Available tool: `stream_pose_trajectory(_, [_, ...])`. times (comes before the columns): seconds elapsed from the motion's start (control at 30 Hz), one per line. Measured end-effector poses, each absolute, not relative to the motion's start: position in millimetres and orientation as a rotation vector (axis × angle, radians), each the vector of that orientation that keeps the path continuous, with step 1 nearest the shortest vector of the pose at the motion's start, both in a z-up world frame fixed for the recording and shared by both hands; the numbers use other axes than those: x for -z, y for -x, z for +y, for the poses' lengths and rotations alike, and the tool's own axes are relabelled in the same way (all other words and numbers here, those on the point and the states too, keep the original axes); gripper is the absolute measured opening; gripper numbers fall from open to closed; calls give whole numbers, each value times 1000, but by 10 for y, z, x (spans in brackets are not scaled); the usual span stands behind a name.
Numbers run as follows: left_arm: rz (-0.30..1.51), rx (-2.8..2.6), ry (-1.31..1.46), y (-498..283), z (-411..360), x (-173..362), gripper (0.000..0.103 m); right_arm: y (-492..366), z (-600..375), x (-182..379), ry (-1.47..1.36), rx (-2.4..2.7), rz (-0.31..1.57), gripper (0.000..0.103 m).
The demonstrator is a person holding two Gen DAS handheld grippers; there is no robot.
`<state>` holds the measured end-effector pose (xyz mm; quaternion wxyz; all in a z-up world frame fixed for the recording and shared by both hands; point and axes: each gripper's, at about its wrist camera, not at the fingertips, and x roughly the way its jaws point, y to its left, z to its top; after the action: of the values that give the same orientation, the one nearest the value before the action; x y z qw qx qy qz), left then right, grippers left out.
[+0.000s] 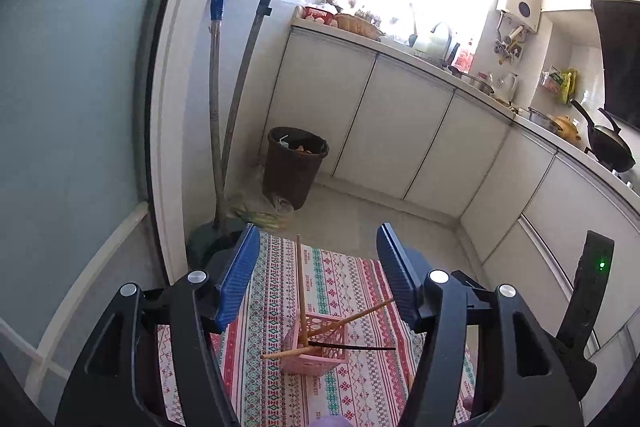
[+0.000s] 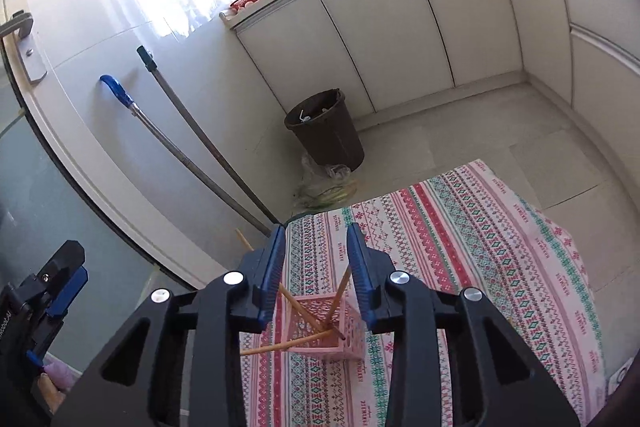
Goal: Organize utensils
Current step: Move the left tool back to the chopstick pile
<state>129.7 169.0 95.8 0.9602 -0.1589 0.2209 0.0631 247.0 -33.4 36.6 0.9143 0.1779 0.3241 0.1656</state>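
Note:
A pink lattice holder (image 1: 316,351) stands on a patterned tablecloth (image 1: 352,291). Several wooden chopsticks (image 1: 301,287) and one dark chopstick (image 1: 352,347) stick out of it at angles. My left gripper (image 1: 316,267) is open and empty, raised above the holder. In the right wrist view the same holder (image 2: 332,331) with its chopsticks (image 2: 286,345) sits below my right gripper (image 2: 316,259), which is open and empty above it. The left gripper's body (image 2: 44,299) shows at the lower left of that view.
A dark waste bin (image 1: 294,165) stands on the floor beyond the table, with a plastic bag (image 1: 264,213) beside it. Two long-handled mops (image 1: 224,107) lean on the wall at the left. White cabinets (image 1: 400,123) and a cluttered counter run along the back and right.

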Motion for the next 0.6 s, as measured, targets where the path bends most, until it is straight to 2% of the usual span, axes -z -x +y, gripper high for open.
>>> stream_pose_trajectory(0.03, [453, -127, 315, -1288, 1658, -943, 62, -2428, -338, -374, -349, -333, 665, 35])
stream_pose_trajectory(0.17, [483, -129, 278, -1259, 1477, -840, 68, -2271, -390, -376, -296, -306, 656, 54])
stream_pose_trajectory(0.27, [504, -134, 239, -1226, 1354, -757, 69, -2143, -443, -349, -233, -270, 642, 57])
stream_pose_trajectory(0.37, [525, -145, 225, -1164, 1275, -628, 75, -2034, -550, -304, -200, -236, 637, 64])
stream_pose_trajectory(0.5, [584, -145, 218, -1134, 1196, -438, 77, -1900, -719, -184, -170, -198, 665, 67])
stream_pose_trajectory(0.6, [629, -128, 232, -1121, 1134, -288, 82, -1822, -823, -86, -158, -180, 696, 72])
